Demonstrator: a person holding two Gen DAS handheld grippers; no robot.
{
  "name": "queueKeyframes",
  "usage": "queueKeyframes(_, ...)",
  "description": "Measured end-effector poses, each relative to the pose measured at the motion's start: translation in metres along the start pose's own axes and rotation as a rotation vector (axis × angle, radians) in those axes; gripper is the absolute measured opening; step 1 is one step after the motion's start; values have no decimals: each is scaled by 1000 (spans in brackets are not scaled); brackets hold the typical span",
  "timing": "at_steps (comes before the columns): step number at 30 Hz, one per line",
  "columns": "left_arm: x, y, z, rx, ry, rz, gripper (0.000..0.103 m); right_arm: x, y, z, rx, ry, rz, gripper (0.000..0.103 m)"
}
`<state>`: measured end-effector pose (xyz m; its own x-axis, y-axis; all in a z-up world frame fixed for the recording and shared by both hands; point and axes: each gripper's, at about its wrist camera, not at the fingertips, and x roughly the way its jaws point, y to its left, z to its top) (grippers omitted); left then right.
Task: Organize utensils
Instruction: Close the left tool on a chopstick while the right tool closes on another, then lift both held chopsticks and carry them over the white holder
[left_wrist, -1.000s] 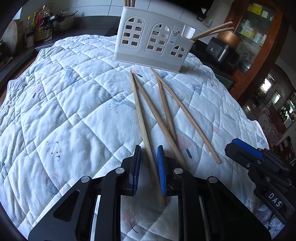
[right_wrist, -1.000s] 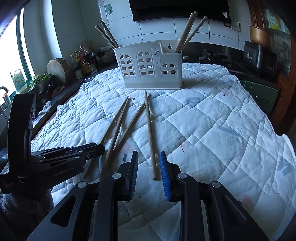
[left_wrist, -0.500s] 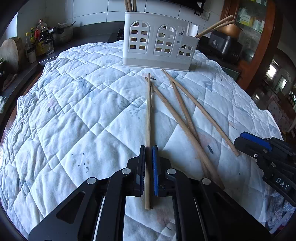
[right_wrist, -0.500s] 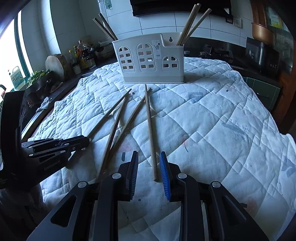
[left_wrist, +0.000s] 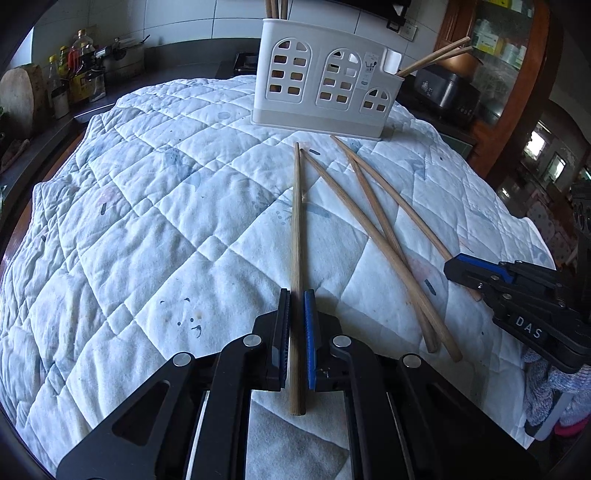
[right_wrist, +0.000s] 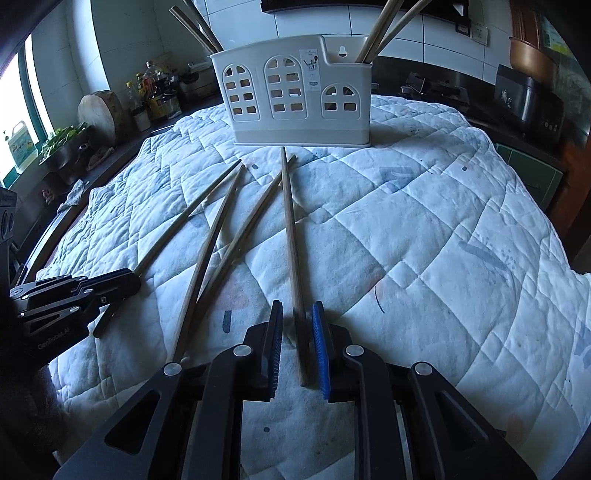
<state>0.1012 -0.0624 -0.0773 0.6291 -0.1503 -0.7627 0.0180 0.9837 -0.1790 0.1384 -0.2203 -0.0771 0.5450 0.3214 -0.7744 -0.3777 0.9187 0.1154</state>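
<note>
Left wrist view shows the left tool clenched on a long pale wooden chopstick, which runs straight ahead from between the blue-padded fingers toward the white plastic utensil caddy with arched window cut-outs. Three more loose wooden chopsticks lie fanned on the white quilted cloth covering the surface, just right of the held one. Right wrist view shows the right tool released, its fingers straddling the near end of the rightmost chopstick without gripping it. More chopsticks stand in the caddy's end compartments. The black left tool sits at the left edge of that view, beside the leftmost stick
</note>
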Motion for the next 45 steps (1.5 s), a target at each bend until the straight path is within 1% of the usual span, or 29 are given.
queueKeyframes(1, 0, 0, 0, -4, -1, -2, 9, 0, 1, 1, -3, 2, -3, 15)
queueKeyframes(3, 0, 0, -2, -7, -4, -6, 9, 2, 2, 2, -14, 7, -14, 15)
queueKeyframes(6, 1, 1, -2, -8, -7, -13, 9, 3, 6, 3, -34, 10, -40, 10)
queueKeyframes(7, 1, 1, -2, -4, -6, -13, 9, 4, 6, 3, -39, 10, -46, 9)
queueKeyframes(12, -1, -3, 0, 31, -5, 3, 6, 1, 7, 3, -43, -2, -51, 7)
queueKeyframes(16, -10, -1, 5, 37, -22, -20, 6, -14, 6, 4, -42, -39, -49, 7)
queueKeyframes(21, -31, 2, 17, 43, -82, -37, 6, -45, 7, 15, -43, -121, -47, 7)
queueKeyframes(26, -52, 4, 32, 46, -145, -73, 6, -77, 8, 33, -40, -215, -36, 7)
queueKeyframes(30, -62, 7, 46, 52, -184, -90, 6, -96, 10, 52, -42, -265, -15, 7)
queueKeyframes(36, -72, 10, 69, 83, -211, -102, 6, -111, 9, 85, -58, -297, -9, 7)
queueKeyframes(45, -86, 5, 102, 124, -255, -116, 6, -144, 12, 132, -100, -343, -7, 7)
